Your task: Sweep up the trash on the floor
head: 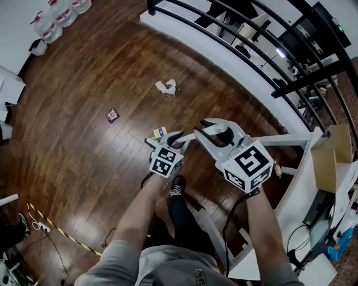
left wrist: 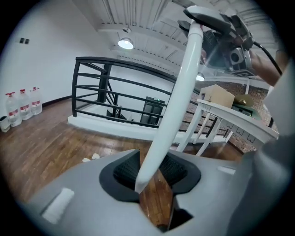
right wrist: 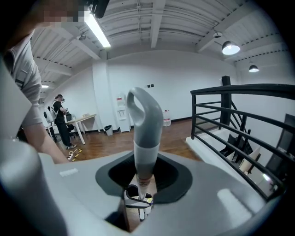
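Note:
Both grippers hold one long broom handle. My left gripper (head: 177, 137) (left wrist: 148, 179) is shut on its white shaft (left wrist: 179, 90), which rises to the upper right in the left gripper view. My right gripper (head: 217, 129) (right wrist: 144, 179) is shut on the grey looped grip (right wrist: 146, 122) at the shaft's end. The broom's head is hidden. Trash lies on the wooden floor ahead: crumpled white paper (head: 166, 86) (left wrist: 92, 157), a dark wrapper (head: 113, 115) and a small yellow-and-blue box (head: 160, 132) just beyond the left gripper.
A black railing (head: 263, 50) on a white ledge curves along the far right. A white table (head: 313, 167) with a cardboard box (head: 330, 156) stands at right. Water bottles (head: 56, 17) stand far left. Striped tape (head: 61, 229) and a power strip lie near left. A person (right wrist: 60, 120) stands far off.

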A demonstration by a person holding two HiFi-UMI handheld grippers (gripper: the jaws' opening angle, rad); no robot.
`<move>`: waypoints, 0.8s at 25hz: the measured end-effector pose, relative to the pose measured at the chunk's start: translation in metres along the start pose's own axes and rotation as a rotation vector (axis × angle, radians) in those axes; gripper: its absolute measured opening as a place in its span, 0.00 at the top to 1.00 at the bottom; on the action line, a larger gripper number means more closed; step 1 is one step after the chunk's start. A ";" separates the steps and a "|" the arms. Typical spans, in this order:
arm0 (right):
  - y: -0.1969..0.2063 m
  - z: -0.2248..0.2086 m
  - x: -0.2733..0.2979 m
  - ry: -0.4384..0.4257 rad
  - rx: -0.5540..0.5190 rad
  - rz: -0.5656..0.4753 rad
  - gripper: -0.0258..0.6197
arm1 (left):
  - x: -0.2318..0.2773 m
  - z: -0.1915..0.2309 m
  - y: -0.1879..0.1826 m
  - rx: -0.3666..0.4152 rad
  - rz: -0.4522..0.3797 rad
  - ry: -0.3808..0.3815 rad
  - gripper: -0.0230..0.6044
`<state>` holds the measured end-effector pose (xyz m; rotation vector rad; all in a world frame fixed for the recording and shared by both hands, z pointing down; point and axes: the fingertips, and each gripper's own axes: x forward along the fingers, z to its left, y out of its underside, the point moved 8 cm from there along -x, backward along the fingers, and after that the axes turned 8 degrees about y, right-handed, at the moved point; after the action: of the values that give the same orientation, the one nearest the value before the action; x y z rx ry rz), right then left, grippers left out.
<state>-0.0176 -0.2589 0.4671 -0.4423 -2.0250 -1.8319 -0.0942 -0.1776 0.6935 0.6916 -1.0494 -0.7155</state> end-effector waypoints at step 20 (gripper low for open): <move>-0.091 0.009 0.063 0.049 0.128 -0.117 0.82 | -0.077 0.100 -0.074 0.165 0.054 0.067 0.77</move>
<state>-0.1168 -0.2604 0.4160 -0.2445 -2.1596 -1.7476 -0.2259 -0.1753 0.6293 0.8206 -1.0691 -0.5598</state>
